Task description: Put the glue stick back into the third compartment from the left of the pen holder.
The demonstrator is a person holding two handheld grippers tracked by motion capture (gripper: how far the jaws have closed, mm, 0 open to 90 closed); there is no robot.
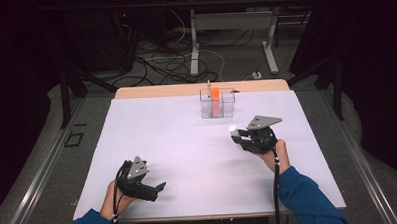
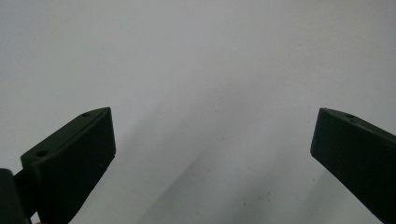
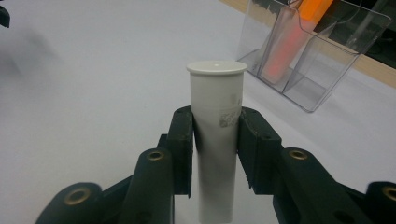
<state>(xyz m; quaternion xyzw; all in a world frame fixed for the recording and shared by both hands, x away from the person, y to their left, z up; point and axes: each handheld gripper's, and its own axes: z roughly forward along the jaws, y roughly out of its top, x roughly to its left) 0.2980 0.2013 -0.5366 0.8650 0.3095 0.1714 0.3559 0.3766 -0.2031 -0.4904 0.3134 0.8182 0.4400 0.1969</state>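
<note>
Right gripper [image 3: 215, 140] jaws pinching upright white capped plastic tube [image 3: 216, 121], lifted slightly off white counter [image 1: 177, 142]. Clear plastic compartment rack [image 3: 322, 60] with 1 orange tube [image 3: 299, 32] ahead-right of those jaws. Left gripper [image 2: 212, 154] jaws spread, nothing between. Likely mid-carry; next calls for lining tube over free compartment, lowering.

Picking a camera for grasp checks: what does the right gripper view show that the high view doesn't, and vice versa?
Right gripper view only: pads pressing both sides of the upright white tube, and a grey printed mark on it. High view only: the left tool open near the table's front edge, both hands, the floor cables. Both: the right tool holding the tube, and the clear divided rack with an orange tube.
</note>
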